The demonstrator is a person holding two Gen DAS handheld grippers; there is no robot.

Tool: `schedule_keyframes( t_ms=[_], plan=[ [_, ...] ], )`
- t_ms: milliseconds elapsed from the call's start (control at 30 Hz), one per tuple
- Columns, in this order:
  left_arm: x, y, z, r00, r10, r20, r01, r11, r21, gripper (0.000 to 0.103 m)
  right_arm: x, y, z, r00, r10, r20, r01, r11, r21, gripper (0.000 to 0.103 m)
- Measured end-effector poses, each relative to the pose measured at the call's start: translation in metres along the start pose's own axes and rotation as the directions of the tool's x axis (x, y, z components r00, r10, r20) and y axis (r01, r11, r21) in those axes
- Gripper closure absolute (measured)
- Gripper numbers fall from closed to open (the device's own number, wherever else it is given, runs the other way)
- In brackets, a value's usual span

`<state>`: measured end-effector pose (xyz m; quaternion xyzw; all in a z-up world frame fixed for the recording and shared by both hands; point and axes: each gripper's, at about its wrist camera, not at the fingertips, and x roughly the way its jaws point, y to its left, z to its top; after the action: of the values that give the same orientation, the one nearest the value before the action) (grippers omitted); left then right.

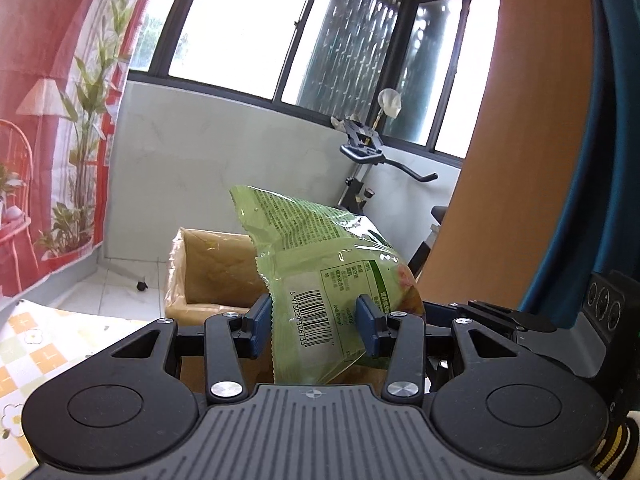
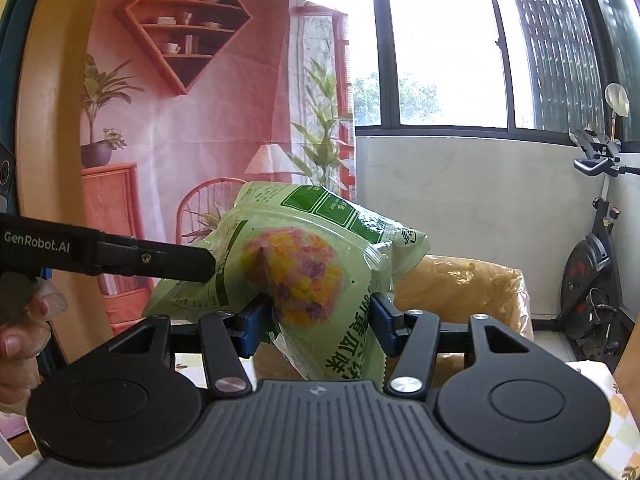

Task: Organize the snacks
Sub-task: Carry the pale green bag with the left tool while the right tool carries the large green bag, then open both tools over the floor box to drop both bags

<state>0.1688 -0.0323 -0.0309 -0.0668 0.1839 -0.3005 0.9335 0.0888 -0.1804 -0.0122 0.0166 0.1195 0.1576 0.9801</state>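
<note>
So in the left wrist view there's a red printed backdrop with plants (image 1: 60,120) filling the left side, then an open brown cardboard box lined with clear plastic (image 1: 208,268) sitting low in the middle. Right in front of it the left gripper (image 1: 316,320) has its blue pads partly closed on the barcode end of a crinkly light-green plastic snack bag (image 1: 320,264). Black exercise bike (image 1: 372,160) behind, at the right. In the right wrist view the right gripper (image 2: 320,320) pinches the same bag (image 2: 304,272) at centre frame, jaws about as narrow, the printed front facing the camera.
</note>
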Motion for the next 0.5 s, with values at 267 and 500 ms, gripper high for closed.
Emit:
schedule_keyframes(
  t_ms=[267, 500],
  plan=[
    [0.05, 0.008, 0.024, 0.999, -0.022, -0.049, 0.023, 1.0, 0.009, 0.056, 0.033, -0.047, 0.012, 1.0, -0.019, -0.003, 0.019, 0.999, 0.049, 0.046],
    [0.094, 0.008, 0.028, 0.994, 0.008, -0.111, -0.007, 1.0, 0.009, 0.056, 0.065, -0.08, 0.009, 0.998, -0.063, -0.014, 0.064, 0.995, 0.072, 0.046]
  ],
)
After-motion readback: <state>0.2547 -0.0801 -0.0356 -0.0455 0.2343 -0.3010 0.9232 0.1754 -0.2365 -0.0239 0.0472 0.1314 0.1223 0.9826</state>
